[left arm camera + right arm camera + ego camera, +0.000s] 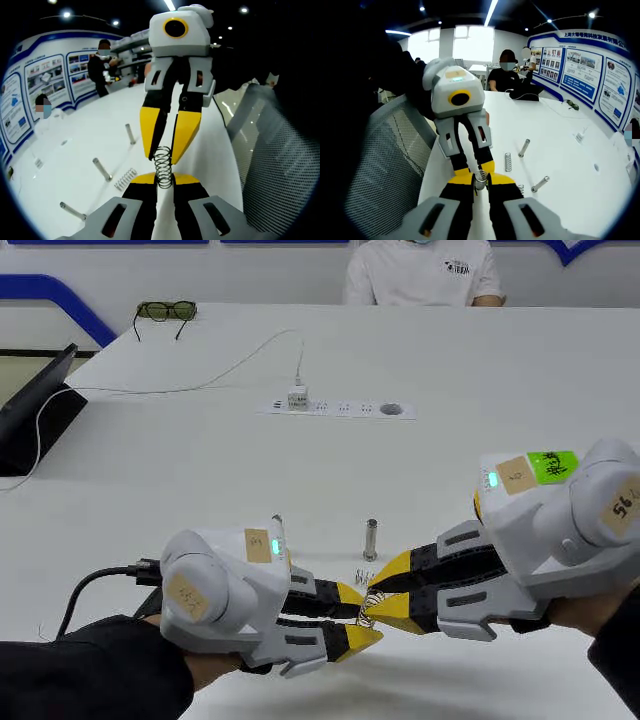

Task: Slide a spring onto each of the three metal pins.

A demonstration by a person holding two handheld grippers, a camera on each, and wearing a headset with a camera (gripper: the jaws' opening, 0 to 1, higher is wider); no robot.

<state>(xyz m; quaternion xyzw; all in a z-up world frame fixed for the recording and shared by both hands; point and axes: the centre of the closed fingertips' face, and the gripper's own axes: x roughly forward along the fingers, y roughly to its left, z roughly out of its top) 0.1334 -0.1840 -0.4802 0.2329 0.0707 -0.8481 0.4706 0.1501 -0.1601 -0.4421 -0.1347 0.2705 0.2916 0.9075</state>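
A small coil spring [369, 606] hangs over the table's near edge, caught between the yellow tips of both grippers, which meet tip to tip. My left gripper [163, 181] is shut on one end of the spring [162, 167]. My right gripper [480, 182] closes around the other end, and its fingers [184, 131] come in from the top of the left gripper view. Three metal pins stand on the white table [200, 470]: one [130, 134], a second [101, 169] and a third [72, 211]. One pin [371, 538] stands just beyond the tips. A loose spring [125, 179] lies among the pins.
Another loose spring [508, 161] lies by a pin [524, 147]. Farther back on the table are a power strip [335, 408] with a charger and cable, and dark glasses [166, 310]. A dark screen [35, 405] sits at the left. A person [422, 272] sits across. A mesh chair [270, 160] is close behind.
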